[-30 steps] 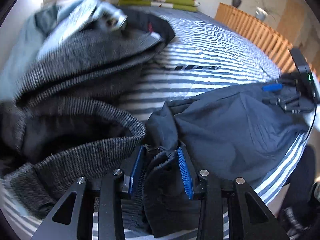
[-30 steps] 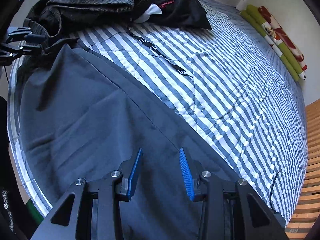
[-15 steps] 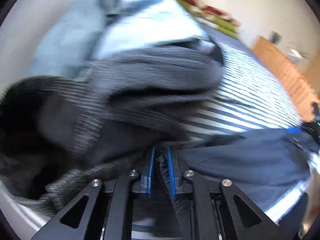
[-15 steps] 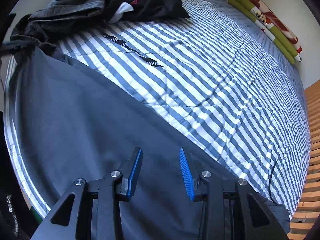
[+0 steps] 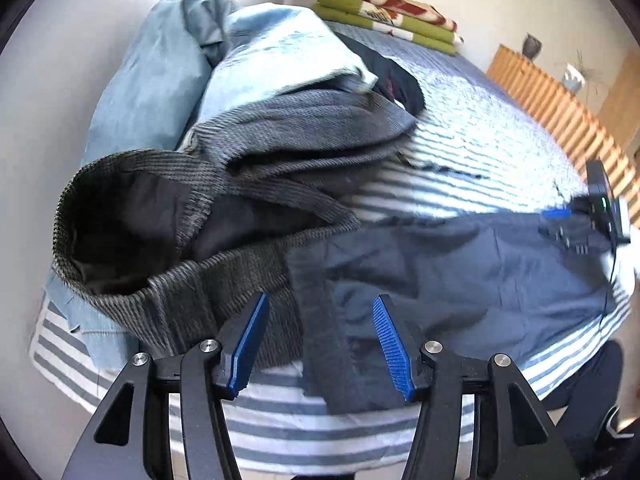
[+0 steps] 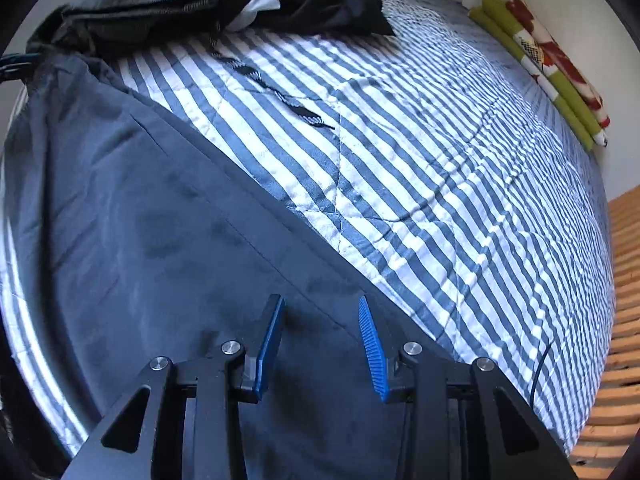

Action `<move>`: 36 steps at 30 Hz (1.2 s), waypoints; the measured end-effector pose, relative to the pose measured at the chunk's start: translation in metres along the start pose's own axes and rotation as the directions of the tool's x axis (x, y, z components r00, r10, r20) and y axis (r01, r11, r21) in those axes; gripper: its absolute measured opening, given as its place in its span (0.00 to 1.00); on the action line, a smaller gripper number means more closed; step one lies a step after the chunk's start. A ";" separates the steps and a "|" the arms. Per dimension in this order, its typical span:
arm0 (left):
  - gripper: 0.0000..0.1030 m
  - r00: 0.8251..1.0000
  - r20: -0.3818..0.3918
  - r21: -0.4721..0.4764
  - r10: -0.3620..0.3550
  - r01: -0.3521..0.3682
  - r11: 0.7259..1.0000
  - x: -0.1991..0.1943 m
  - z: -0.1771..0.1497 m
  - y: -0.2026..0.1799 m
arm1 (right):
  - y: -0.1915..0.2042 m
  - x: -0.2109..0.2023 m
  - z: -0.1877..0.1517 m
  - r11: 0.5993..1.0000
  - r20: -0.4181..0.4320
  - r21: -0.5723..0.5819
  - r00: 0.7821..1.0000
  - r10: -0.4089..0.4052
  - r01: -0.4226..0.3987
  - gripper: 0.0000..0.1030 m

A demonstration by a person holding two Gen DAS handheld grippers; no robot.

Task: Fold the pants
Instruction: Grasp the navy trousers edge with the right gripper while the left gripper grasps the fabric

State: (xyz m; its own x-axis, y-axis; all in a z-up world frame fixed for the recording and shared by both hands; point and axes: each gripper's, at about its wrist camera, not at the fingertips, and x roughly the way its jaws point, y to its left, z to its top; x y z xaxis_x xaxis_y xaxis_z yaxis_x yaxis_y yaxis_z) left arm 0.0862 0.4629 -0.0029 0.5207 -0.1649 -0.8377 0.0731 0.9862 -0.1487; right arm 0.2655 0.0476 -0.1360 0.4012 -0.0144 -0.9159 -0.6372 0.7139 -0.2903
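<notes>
Left gripper (image 5: 318, 338), jaws just sprung apart, and right gripper (image 6: 320, 346), also unclenched, hover over dark pants (image 6: 160, 240) at the bed's (image 6: 440, 160) edge, where loose cloth could slide off.

Black two-finger left gripper (image 5: 318, 338) along the bottom edge of the frame: angular arms with triangular cut-outs, silver round screws at the joints, ribbed blue pads (image 5: 390, 340) on the inner faces. Same black build, silver screws and blue pads on the right gripper (image 6: 320, 340).
</notes>
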 end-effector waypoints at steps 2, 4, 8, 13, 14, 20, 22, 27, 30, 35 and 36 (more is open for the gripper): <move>0.55 1.000 0.008 0.056 -0.029 0.028 0.998 -0.001 0.004 -0.023 | -0.008 0.003 0.001 1.000 -0.004 0.015 1.000 -0.016 0.016 0.21; 0.56 0.998 0.010 0.144 -0.061 0.059 0.988 0.002 0.017 -0.053 | -0.017 0.001 -0.002 1.000 -0.004 0.020 1.000 0.013 -0.013 0.19; 0.56 0.994 -0.028 0.314 -0.110 0.113 0.943 0.035 0.050 -0.112 | -0.028 -0.014 -0.013 0.998 0.017 -0.038 0.999 0.043 -0.042 0.23; 0.56 0.984 -0.142 0.508 -0.103 0.162 0.846 0.104 0.066 -0.182 | -0.035 -0.013 -0.035 0.994 -0.021 -0.102 0.999 0.034 -0.036 0.39; 0.56 0.982 -0.159 0.539 -0.098 0.169 0.825 0.116 0.067 -0.194 | -0.037 -0.009 -0.039 0.994 -0.032 -0.108 0.999 0.025 -0.028 0.40; 0.43 0.976 -0.202 0.574 -0.085 0.188 0.797 0.150 0.076 -0.214 | -0.043 0.004 -0.056 0.992 -0.048 -0.122 0.998 0.033 -0.039 0.40; 0.22 0.973 -0.216 0.564 -0.084 0.194 0.803 0.152 0.080 -0.210 | -0.046 0.006 -0.054 0.991 -0.043 -0.127 0.998 0.044 -0.050 0.39; 0.02 0.973 -0.214 0.567 -0.087 0.196 0.800 0.146 0.079 -0.203 | -0.048 0.004 -0.052 0.989 -0.037 -0.123 0.997 0.075 -0.079 0.07; 0.01 0.974 -0.205 0.577 -0.091 0.196 0.793 0.139 0.075 -0.204 | -0.050 0.000 -0.053 0.991 -0.027 -0.117 0.998 0.060 -0.062 0.01; 0.01 0.976 -0.185 0.560 -0.119 0.204 0.803 0.117 0.073 -0.203 | -0.056 -0.018 -0.055 0.995 0.011 -0.074 0.998 0.068 -0.067 0.01; 0.01 0.974 -0.183 0.553 -0.132 0.213 0.806 0.109 0.072 -0.202 | -0.056 -0.029 -0.059 0.994 0.025 -0.070 0.996 0.080 -0.078 0.01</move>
State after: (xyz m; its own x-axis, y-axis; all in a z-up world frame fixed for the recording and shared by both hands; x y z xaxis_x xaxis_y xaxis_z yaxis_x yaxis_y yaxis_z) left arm 0.1898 0.2469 -0.0267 0.3419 -0.2940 -0.8925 0.6402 0.7682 -0.0078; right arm 0.2508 -0.0328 -0.1094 0.3649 0.0605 -0.9291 -0.7113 0.6620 -0.2362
